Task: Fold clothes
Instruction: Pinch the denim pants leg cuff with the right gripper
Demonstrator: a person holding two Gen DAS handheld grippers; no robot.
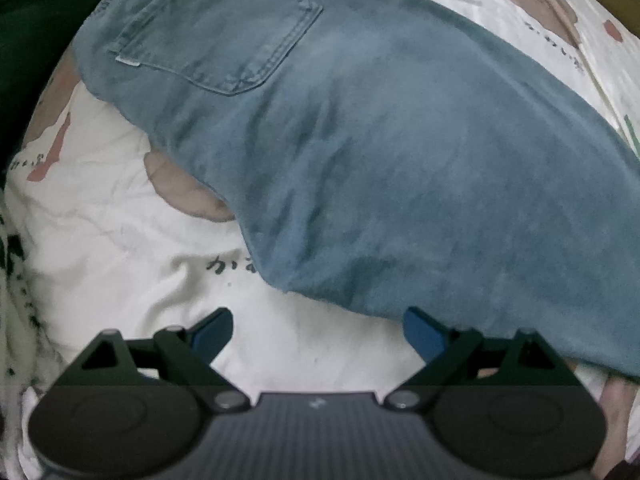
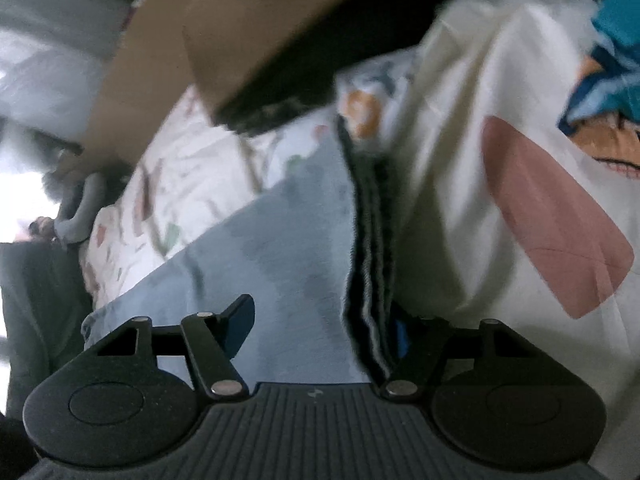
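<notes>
A pair of light blue jeans [image 1: 380, 168] lies on the printed white bedsheet [image 1: 112, 248], back pocket [image 1: 224, 40] at the upper left. My left gripper [image 1: 318, 334] is open just in front of the jeans' near edge, with its right fingertip [image 1: 420, 332] at the denim's edge and white sheet between the jaws. In the right wrist view the jeans [image 2: 280, 264] lie between the jaws of my open right gripper [image 2: 320, 328]. A dark folded denim edge [image 2: 372, 280] runs over its right finger, which is mostly hidden.
A white quilt with a pink patch [image 2: 552, 224] is bunched at the right. A brown cardboard box [image 2: 256, 28] stands beyond the bed. Teal patterned fabric [image 2: 612, 80] lies at the far right. The bed's dark edge [image 1: 24, 40] is at the left.
</notes>
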